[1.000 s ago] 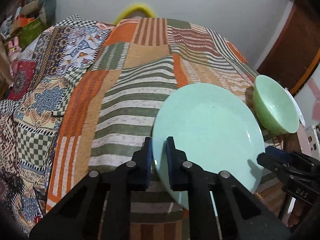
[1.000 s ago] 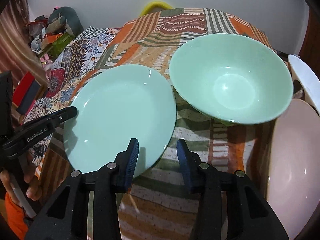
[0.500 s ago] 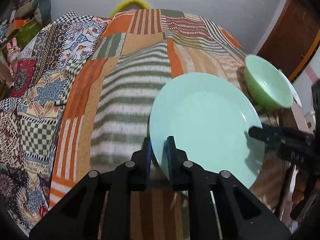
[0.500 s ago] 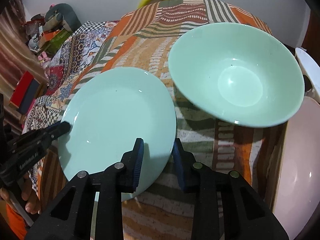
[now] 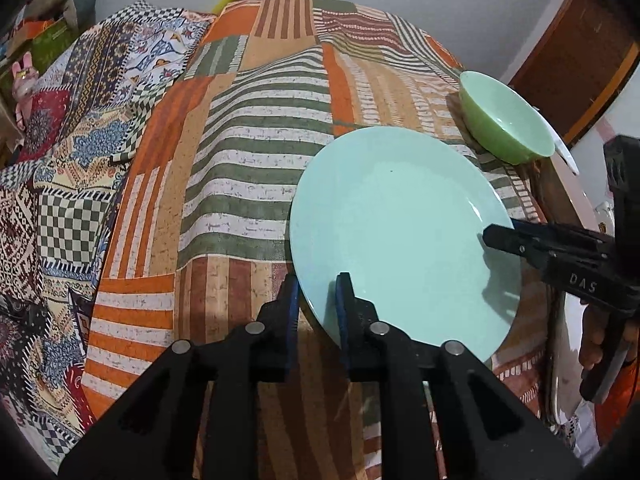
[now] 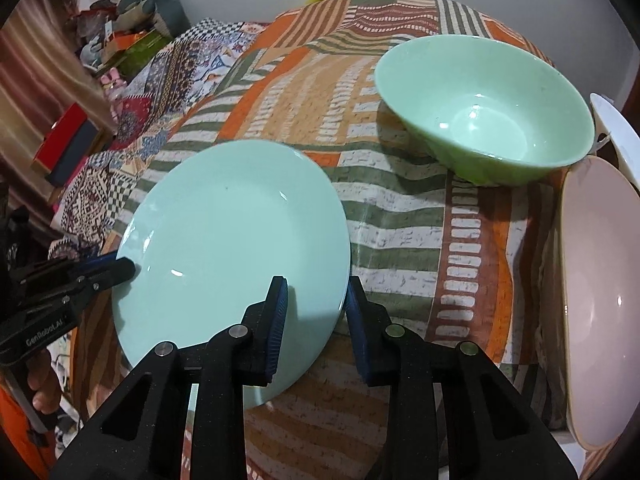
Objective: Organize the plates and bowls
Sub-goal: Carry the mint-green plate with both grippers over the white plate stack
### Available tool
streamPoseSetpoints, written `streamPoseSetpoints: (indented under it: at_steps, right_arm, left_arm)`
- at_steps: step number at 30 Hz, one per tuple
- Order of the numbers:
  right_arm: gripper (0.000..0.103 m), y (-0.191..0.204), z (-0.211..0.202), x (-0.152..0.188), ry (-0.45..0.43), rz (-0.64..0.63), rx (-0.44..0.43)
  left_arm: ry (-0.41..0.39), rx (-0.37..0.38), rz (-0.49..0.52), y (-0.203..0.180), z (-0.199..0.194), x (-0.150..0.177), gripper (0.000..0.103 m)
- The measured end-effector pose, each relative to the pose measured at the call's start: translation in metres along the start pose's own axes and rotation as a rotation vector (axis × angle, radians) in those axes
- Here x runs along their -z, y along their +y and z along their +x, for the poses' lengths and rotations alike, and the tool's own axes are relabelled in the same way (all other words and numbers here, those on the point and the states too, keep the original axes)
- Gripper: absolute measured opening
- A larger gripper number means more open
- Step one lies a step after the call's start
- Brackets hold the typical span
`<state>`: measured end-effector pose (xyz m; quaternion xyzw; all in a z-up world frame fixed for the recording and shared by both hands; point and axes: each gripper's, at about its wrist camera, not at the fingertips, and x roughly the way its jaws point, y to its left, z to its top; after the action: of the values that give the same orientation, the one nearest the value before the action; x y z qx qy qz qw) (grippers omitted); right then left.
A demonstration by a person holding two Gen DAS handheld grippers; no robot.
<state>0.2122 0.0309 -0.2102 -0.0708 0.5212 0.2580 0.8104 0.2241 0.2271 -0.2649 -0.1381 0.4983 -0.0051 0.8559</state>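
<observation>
A mint-green plate (image 5: pixel 400 232) sits over the striped patchwork cloth, caught at two edges. My left gripper (image 5: pixel 317 300) straddles its near-left rim. Its jaws are opening, and a gap shows on each side of the rim. My right gripper (image 6: pixel 316 308) is shut on the plate (image 6: pixel 232 240) at the opposite rim, one pad on the top face and one outside the edge. In the left wrist view the right gripper (image 5: pixel 496 236) reaches onto the plate from the right. A green bowl (image 6: pixel 484 112) stands upright beyond the plate, apart from it.
A pale pink dish (image 6: pixel 600 300) lies at the right edge of the cloth, with a white dish (image 6: pixel 616 132) behind it. Patterned bedding (image 5: pixel 72 168) and clutter fill the left side. A wooden door (image 5: pixel 580 60) stands at the far right. A person's hand (image 5: pixel 600 340) holds the right gripper.
The right gripper's jaws closed from a wide gap onto the plate's rim. The left gripper's jaws, pinched on the rim before, have spread. The green bowl now looks farther off in the left wrist view.
</observation>
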Motion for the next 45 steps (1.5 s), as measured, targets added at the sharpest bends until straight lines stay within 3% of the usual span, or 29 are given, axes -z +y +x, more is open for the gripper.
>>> streamPoseSetpoints:
  at_steps: [8,17,27,45]
  right_arm:
    - [0.024,0.006,0.002,-0.001,-0.007,-0.026,0.033]
    - [0.023,0.012,-0.01,0.009,-0.022,-0.033,0.011]
    - [0.023,0.017,-0.056,0.019,-0.124,-0.036,-0.007]
    - [0.023,0.003,-0.147,0.06,-0.299,0.004,-0.016]
  left_arm:
    - [-0.022,-0.028,0.023,-0.006,0.003,0.0,0.02]
    - [-0.053,-0.052,0.023,-0.012,-0.019,0.008,0.02]
    - [-0.136,-0.051,0.043,-0.035,-0.071,0.02,0.02]
    - [-0.272,-0.03,0.141,-0.109,-0.161,0.049,0.02]
